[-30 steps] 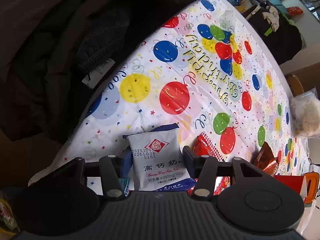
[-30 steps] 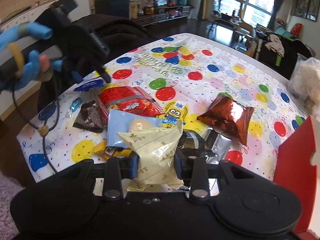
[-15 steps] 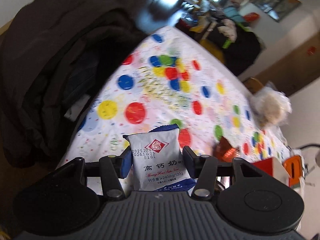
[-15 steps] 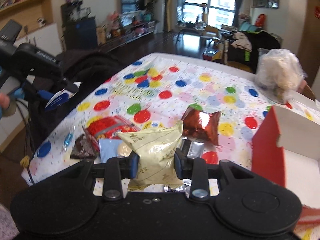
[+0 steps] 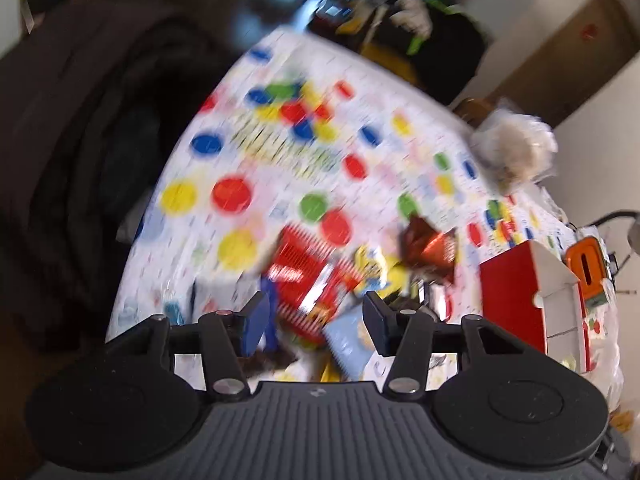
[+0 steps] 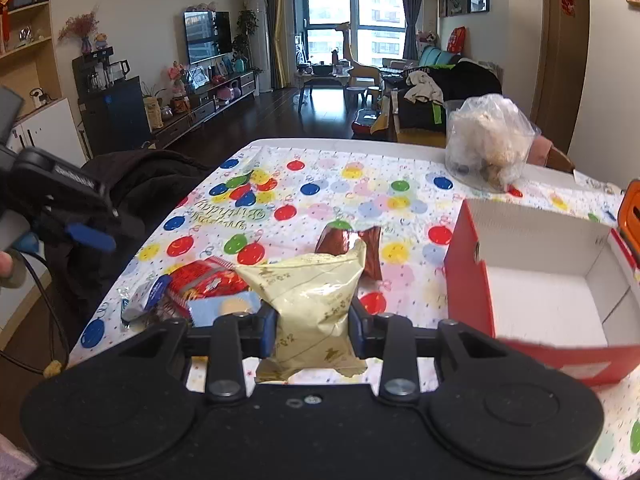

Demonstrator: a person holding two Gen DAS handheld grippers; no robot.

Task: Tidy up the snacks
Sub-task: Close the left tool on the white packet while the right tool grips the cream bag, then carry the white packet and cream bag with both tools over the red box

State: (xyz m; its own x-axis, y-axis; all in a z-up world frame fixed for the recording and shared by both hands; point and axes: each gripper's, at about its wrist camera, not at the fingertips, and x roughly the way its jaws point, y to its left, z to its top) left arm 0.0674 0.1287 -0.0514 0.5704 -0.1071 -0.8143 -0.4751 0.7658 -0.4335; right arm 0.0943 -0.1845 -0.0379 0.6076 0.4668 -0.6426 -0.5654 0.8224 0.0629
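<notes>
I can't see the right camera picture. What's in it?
The right gripper holds a pale yellow snack bag above a balloon tablecloth. An open red box sits to its right, with more snacks piled to its left.

Left wrist view motion-blurred: red crinkly snack packet (image 5: 298, 280) print unreadable; red cardboard box (image 6: 540, 280) cropped right.
</notes>
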